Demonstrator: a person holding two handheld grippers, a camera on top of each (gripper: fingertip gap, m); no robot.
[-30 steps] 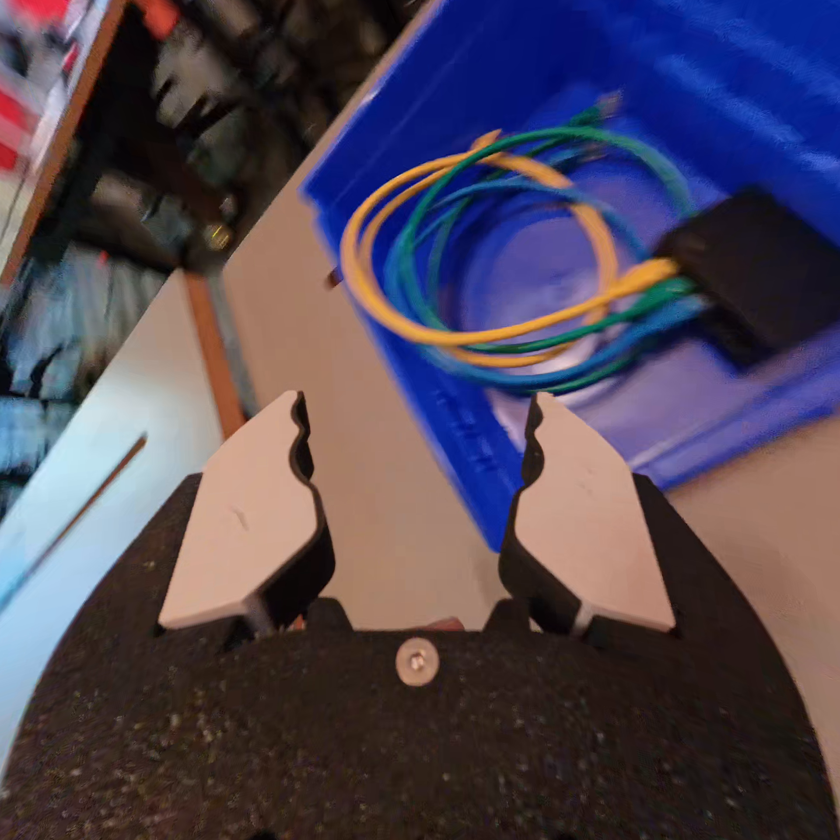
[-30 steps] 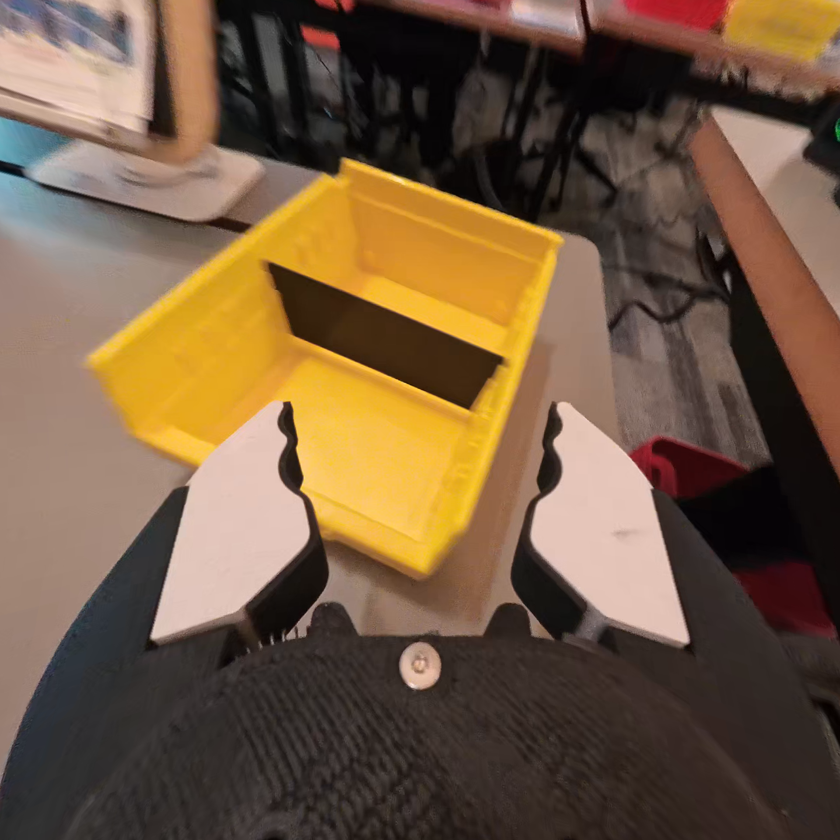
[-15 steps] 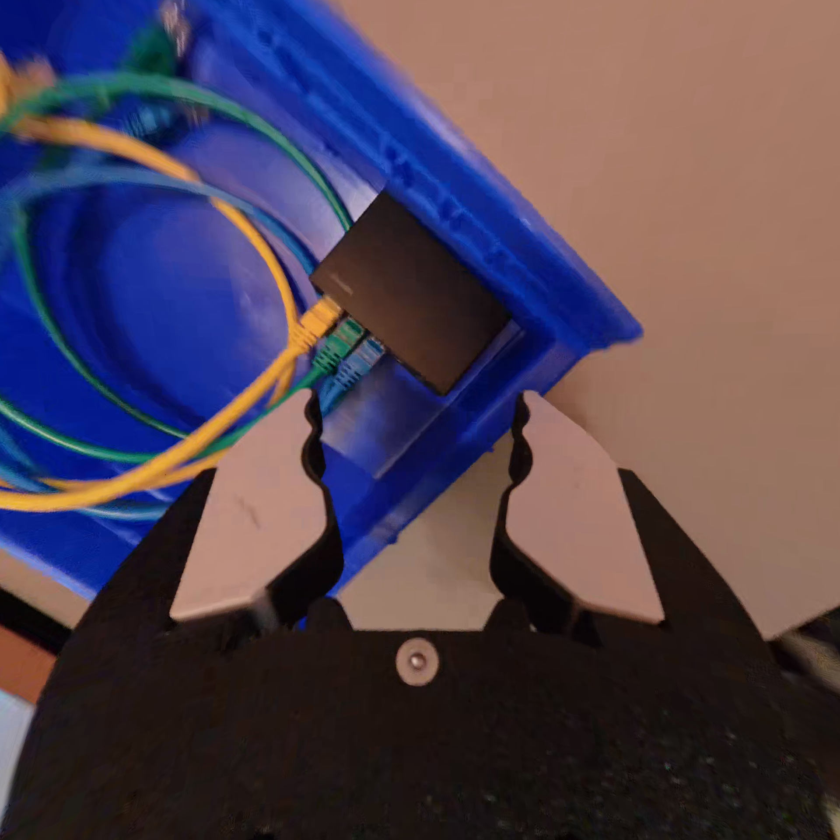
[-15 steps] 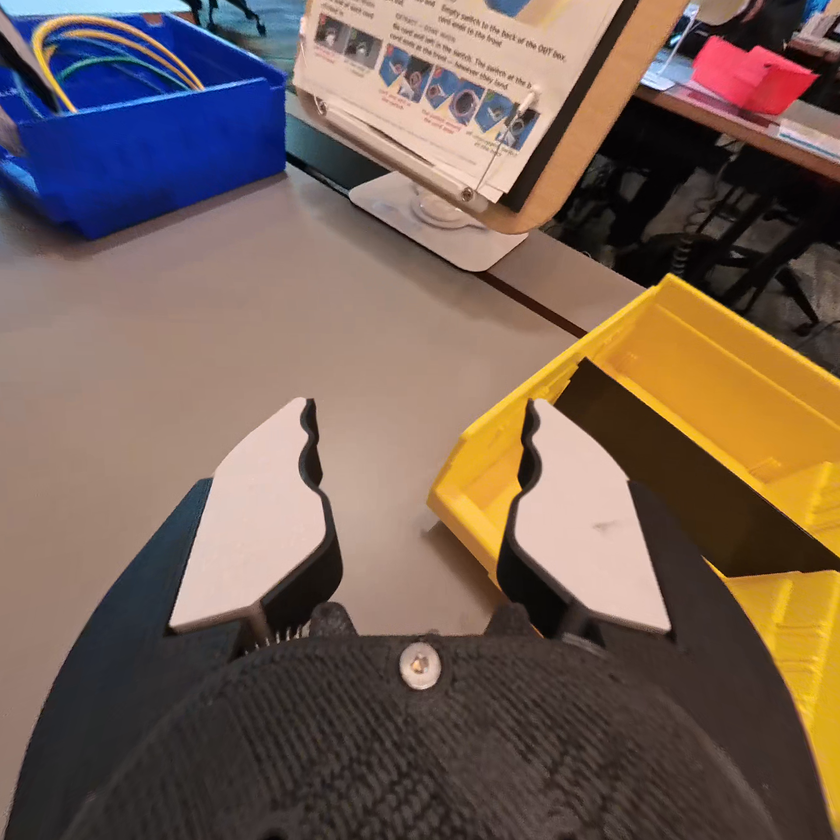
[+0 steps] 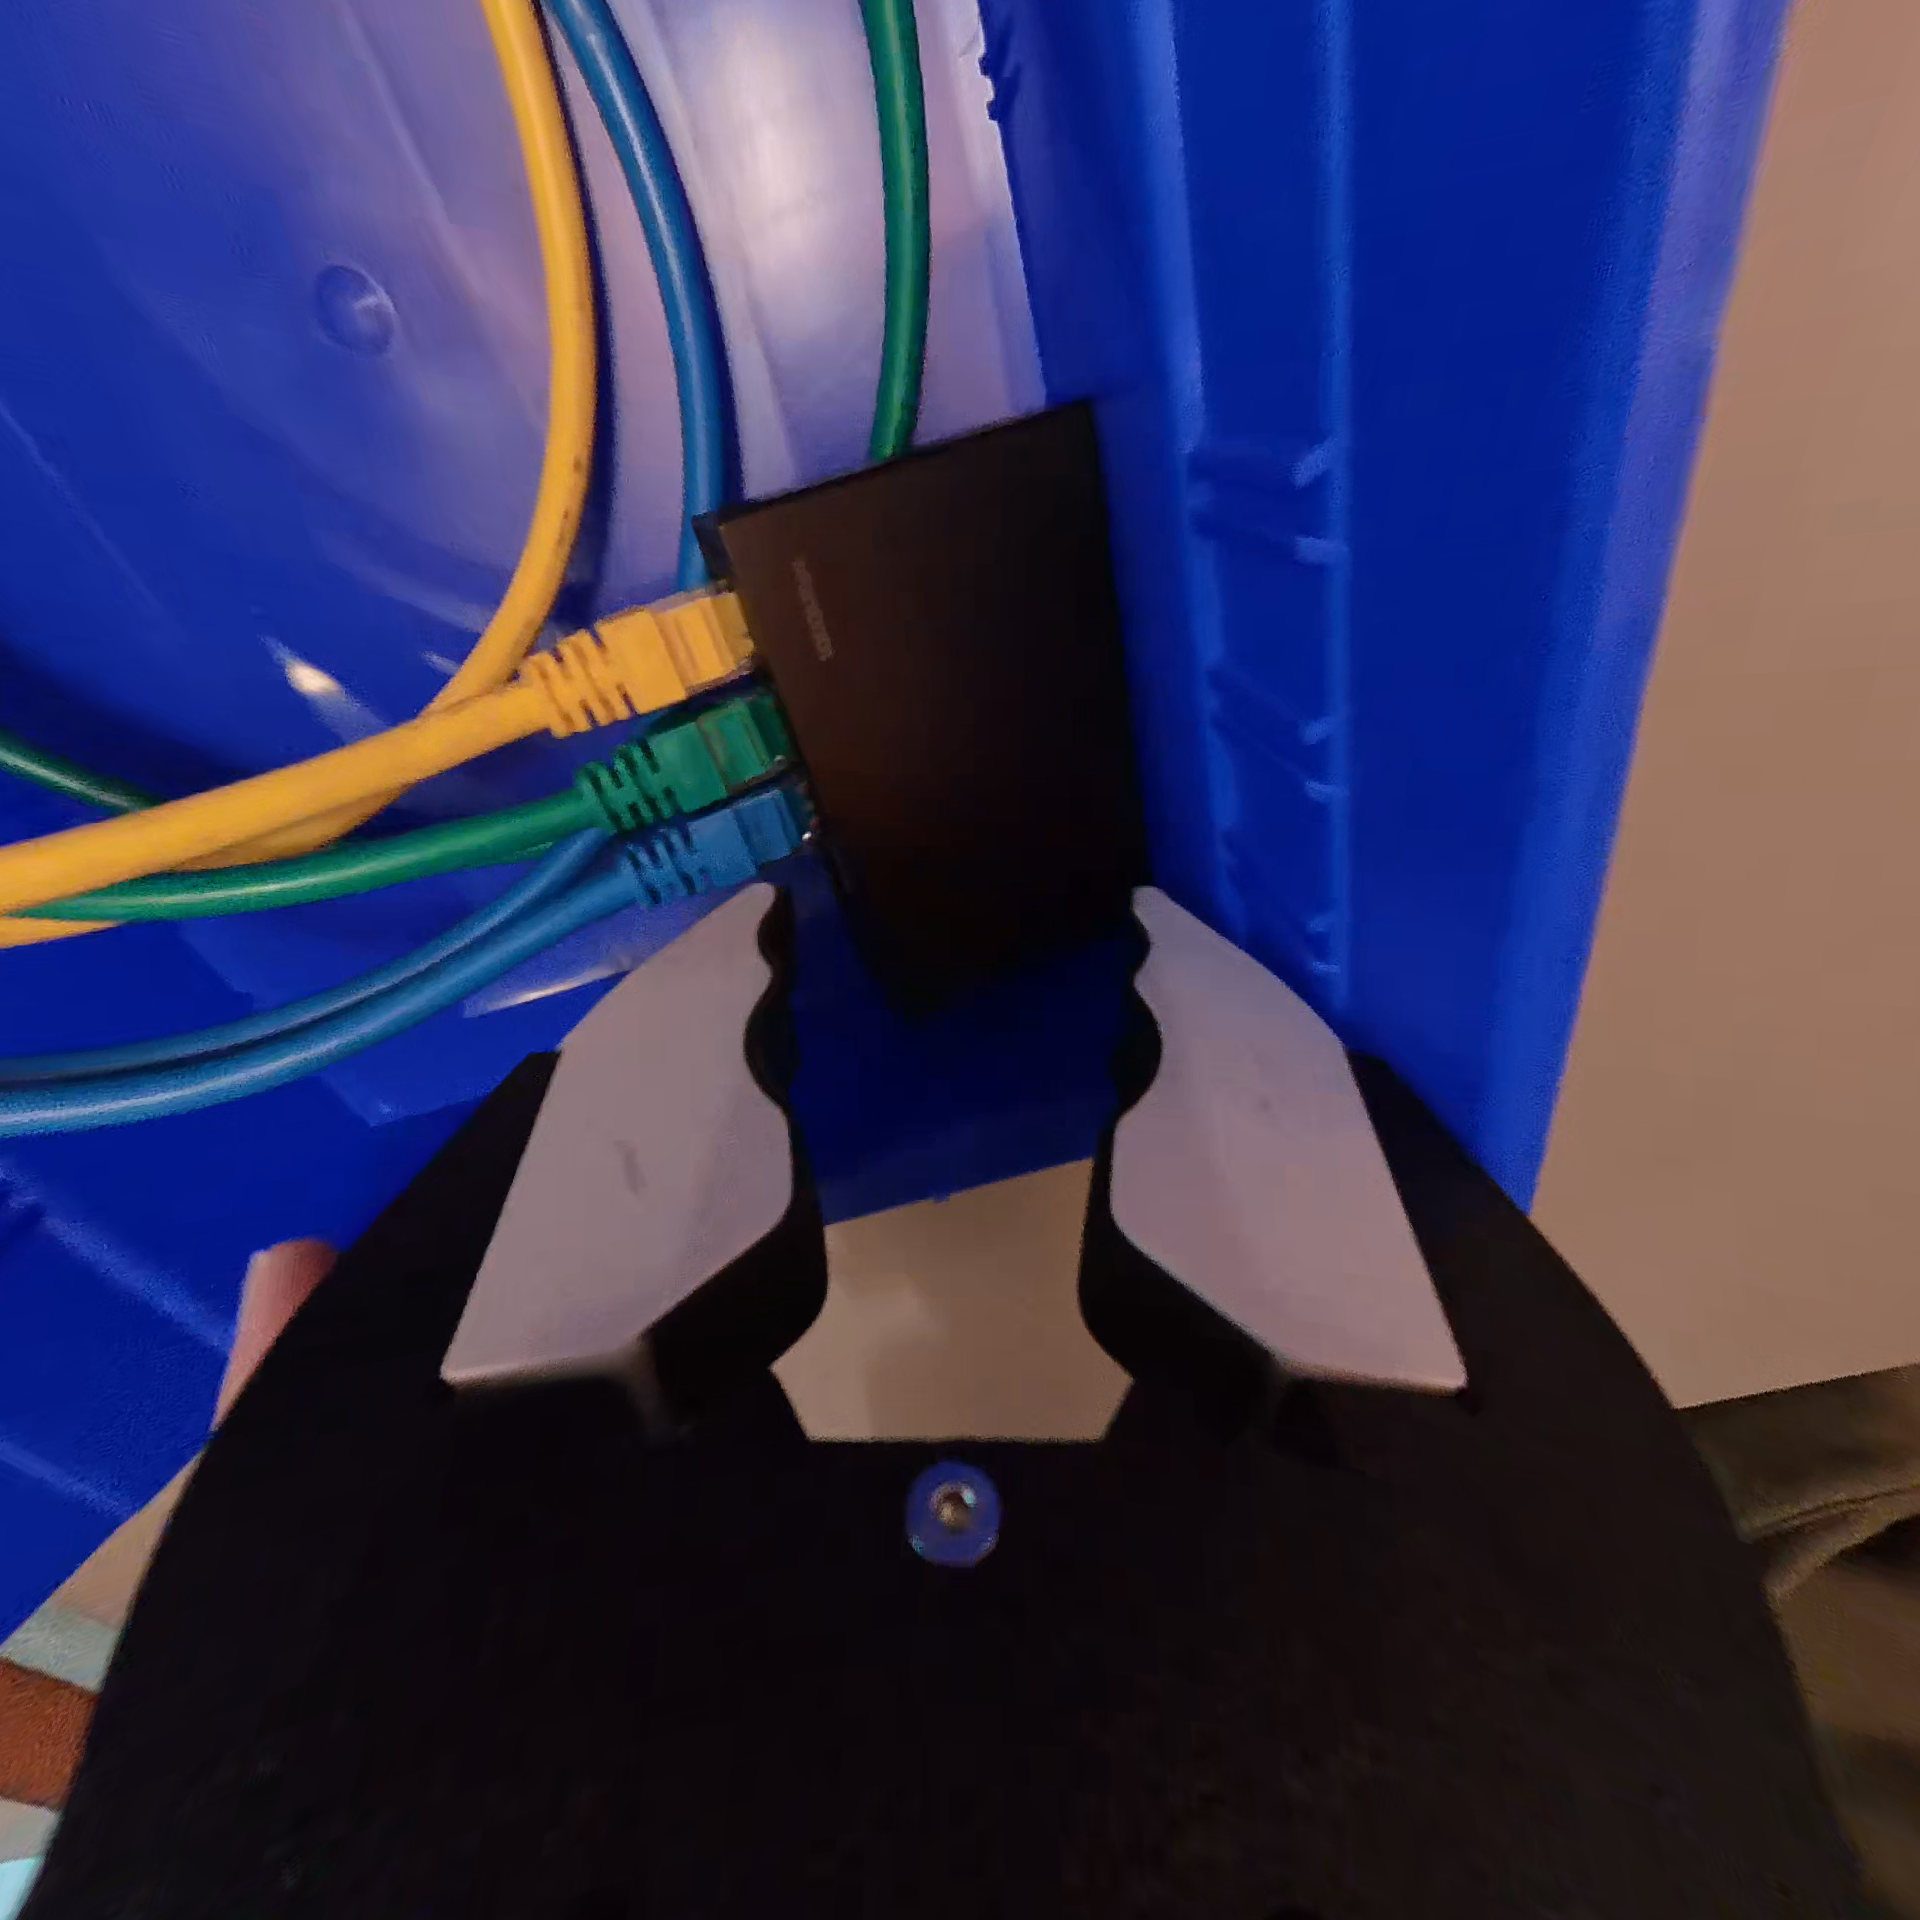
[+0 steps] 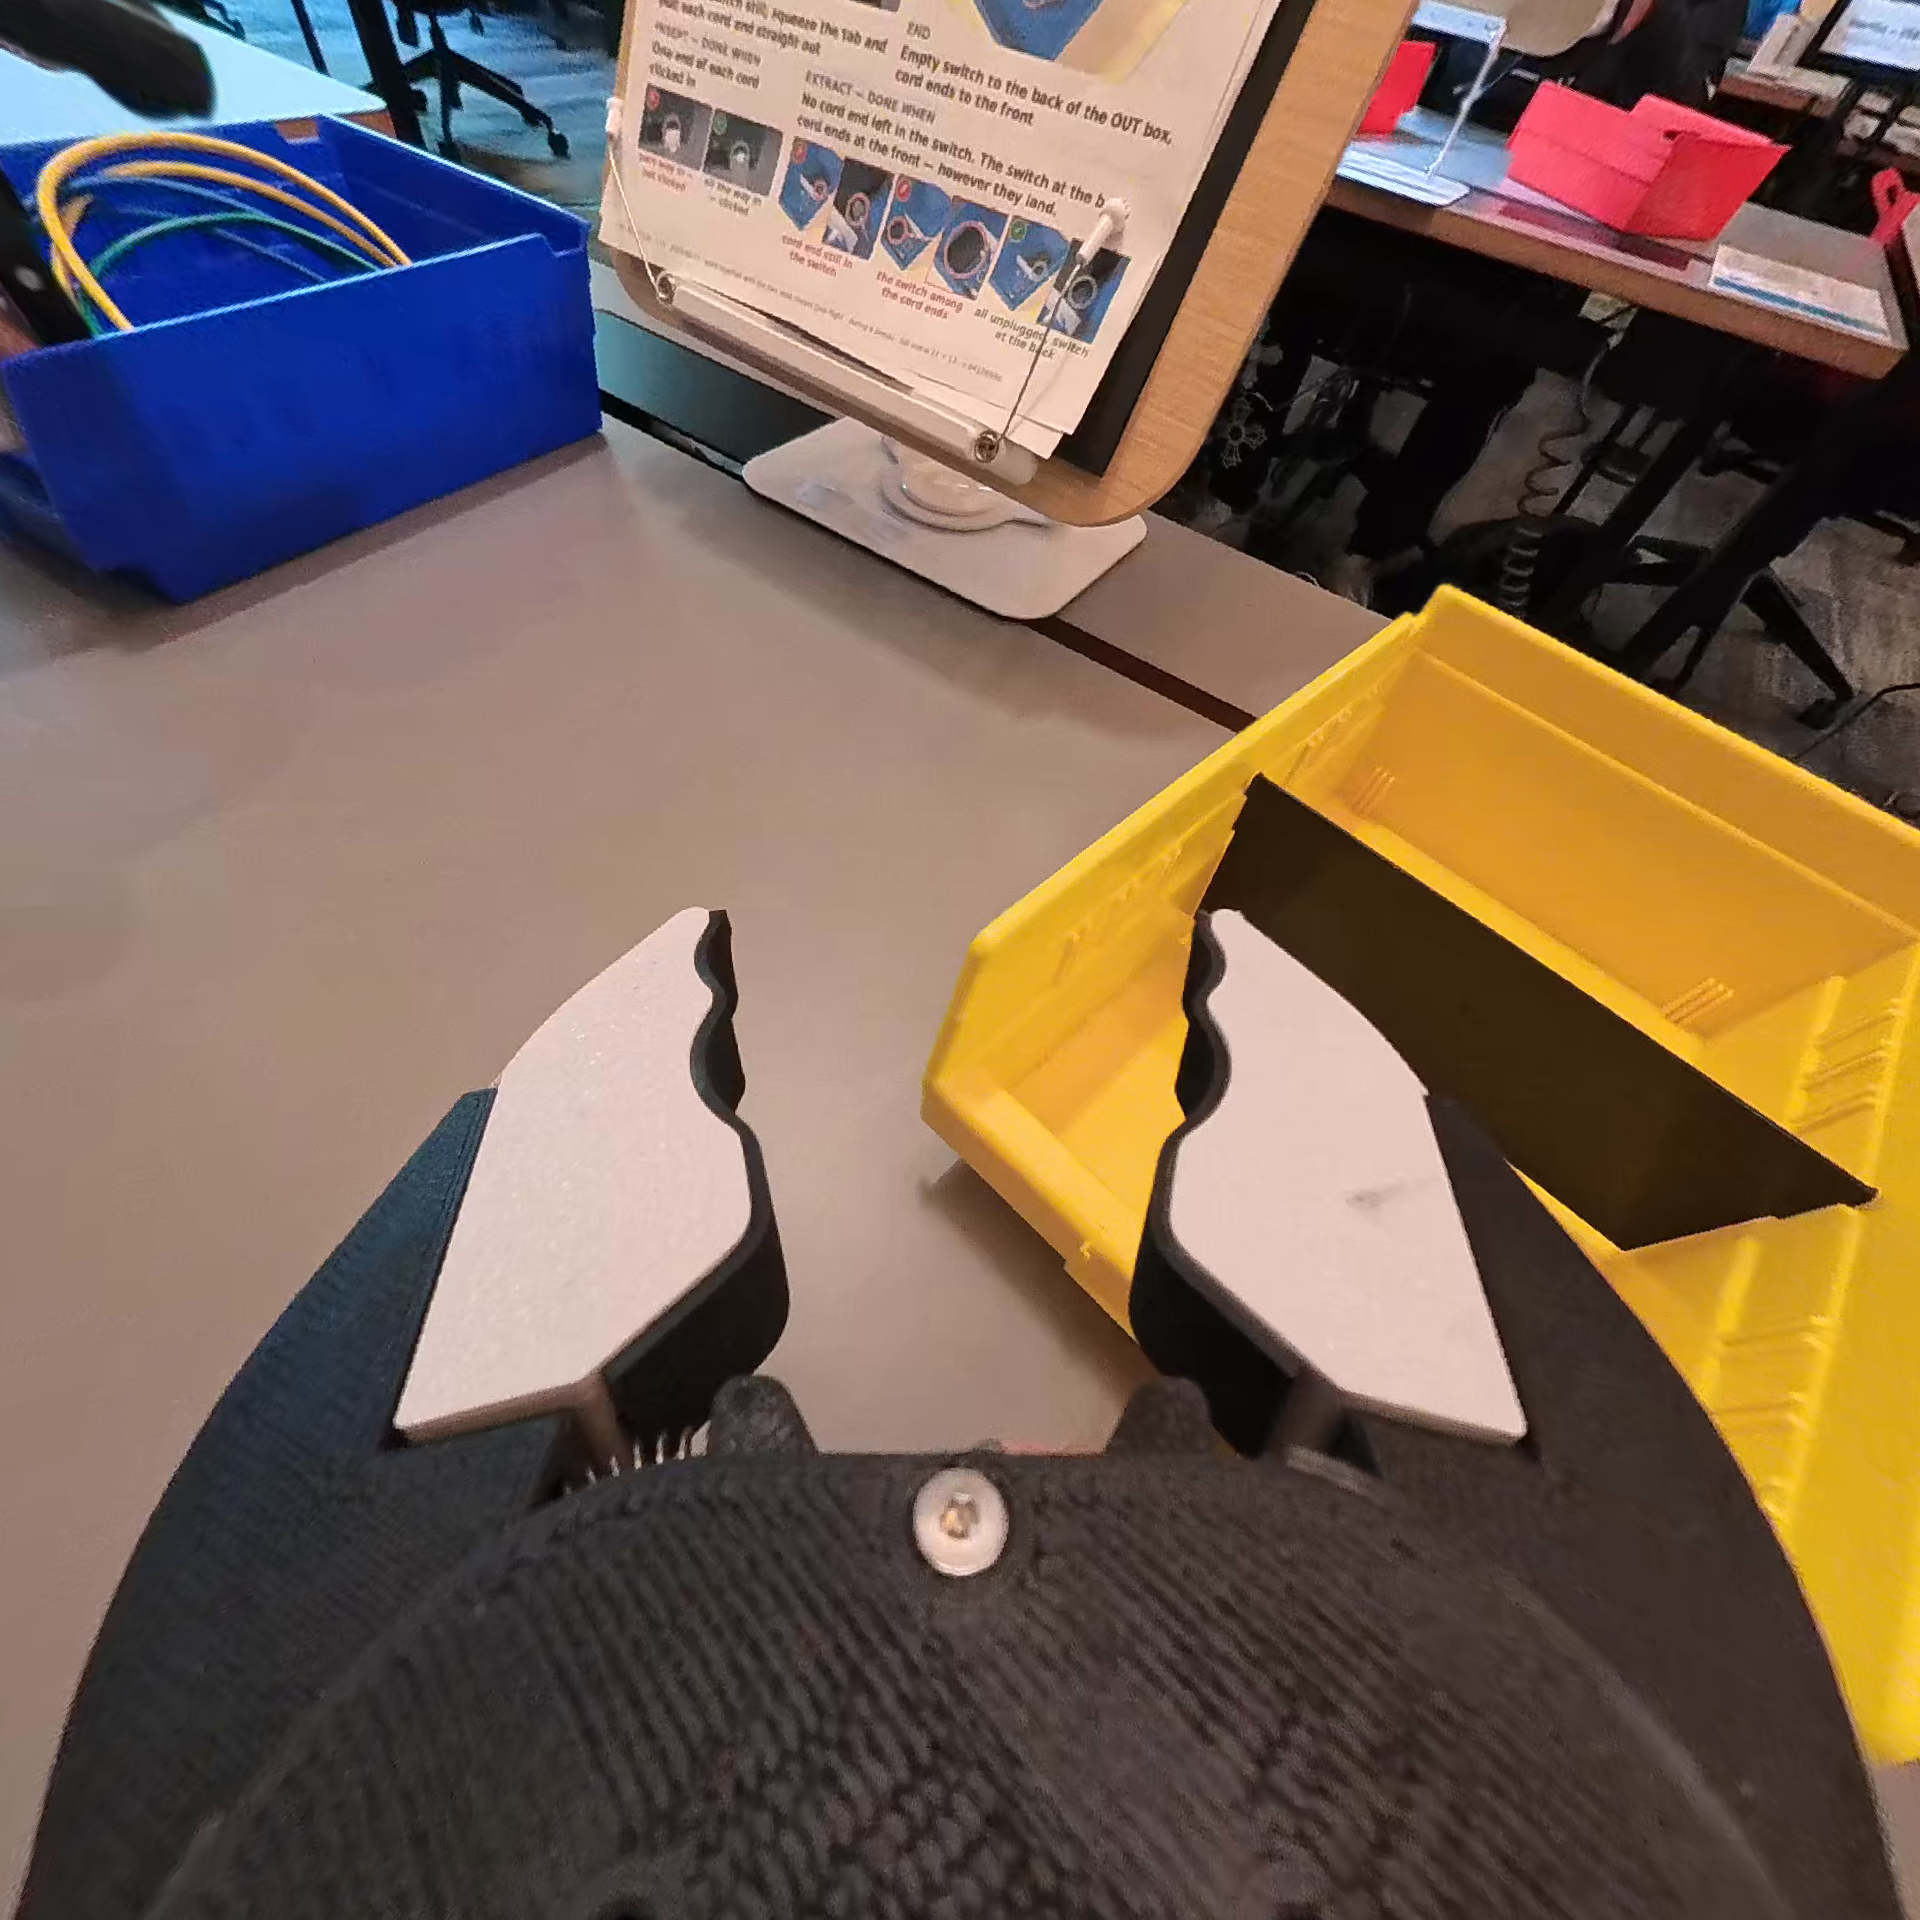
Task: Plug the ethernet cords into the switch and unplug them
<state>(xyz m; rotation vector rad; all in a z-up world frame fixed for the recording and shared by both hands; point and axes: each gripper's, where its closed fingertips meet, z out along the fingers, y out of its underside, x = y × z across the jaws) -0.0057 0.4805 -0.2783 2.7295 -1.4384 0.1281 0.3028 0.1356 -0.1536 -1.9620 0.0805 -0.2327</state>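
my left hand-held gripper [image 5: 951, 925] is wide open and holds nothing, right by the black switch [image 5: 935, 675] in the blue bin [image 5: 1351, 520]. yellow [image 5: 623, 665], green [image 5: 675, 774] and blue [image 5: 717, 847] cords are plugged in. my right hand-held gripper [image 6: 956, 935] is open and empty over the surface [image 6: 416, 831], beside a yellow bin [image 6: 1039, 1143].

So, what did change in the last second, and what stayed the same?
The left gripper swung over the blue bin and closed in on the black switch; its open jaws now flank the switch's near end, gripping nothing. The right gripper turned left from the yellow bin toward the table. Both grippers stayed open, and the yellow, green and blue cords stayed plugged in.
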